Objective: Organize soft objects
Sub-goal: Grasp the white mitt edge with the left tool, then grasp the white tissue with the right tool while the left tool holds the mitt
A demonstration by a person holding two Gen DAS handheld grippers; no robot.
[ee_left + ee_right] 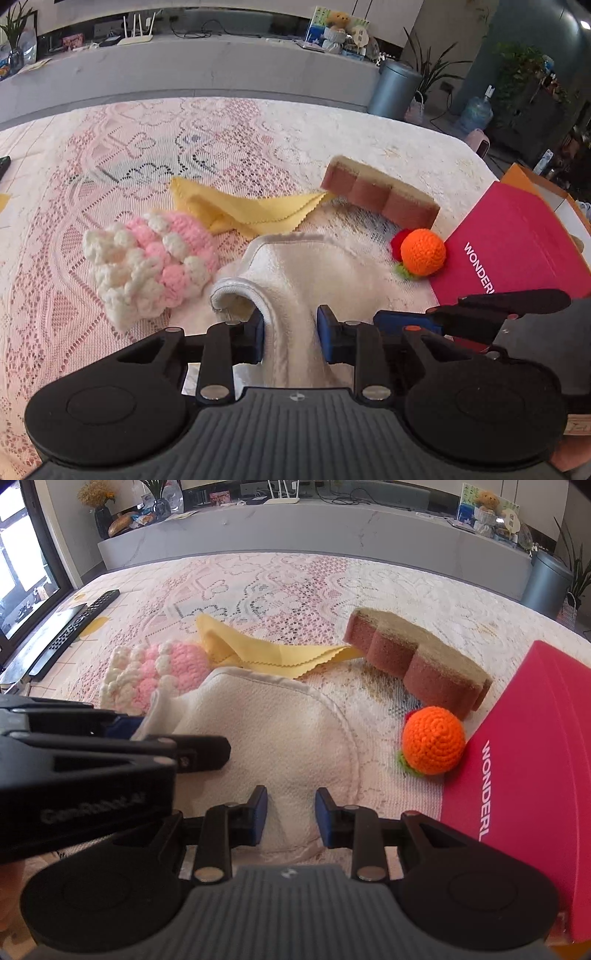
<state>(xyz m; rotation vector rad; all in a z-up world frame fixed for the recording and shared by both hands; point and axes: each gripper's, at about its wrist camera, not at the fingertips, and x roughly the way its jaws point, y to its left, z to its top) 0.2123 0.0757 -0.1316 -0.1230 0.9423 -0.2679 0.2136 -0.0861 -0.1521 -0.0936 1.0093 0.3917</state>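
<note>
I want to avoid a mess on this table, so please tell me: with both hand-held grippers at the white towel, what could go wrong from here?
1. The left hand-held gripper pinches a bunched fold of the white towel, so lifting may drag the pink-and-white crochet piece that touches it.
2. The right hand-held gripper holds only a thin edge; it may slip.
3. The orange crochet ball lies close by and could roll if the towel sweeps it.

Black grippers [290, 332], blue-padded fingers [258, 814], silver screws
</note>
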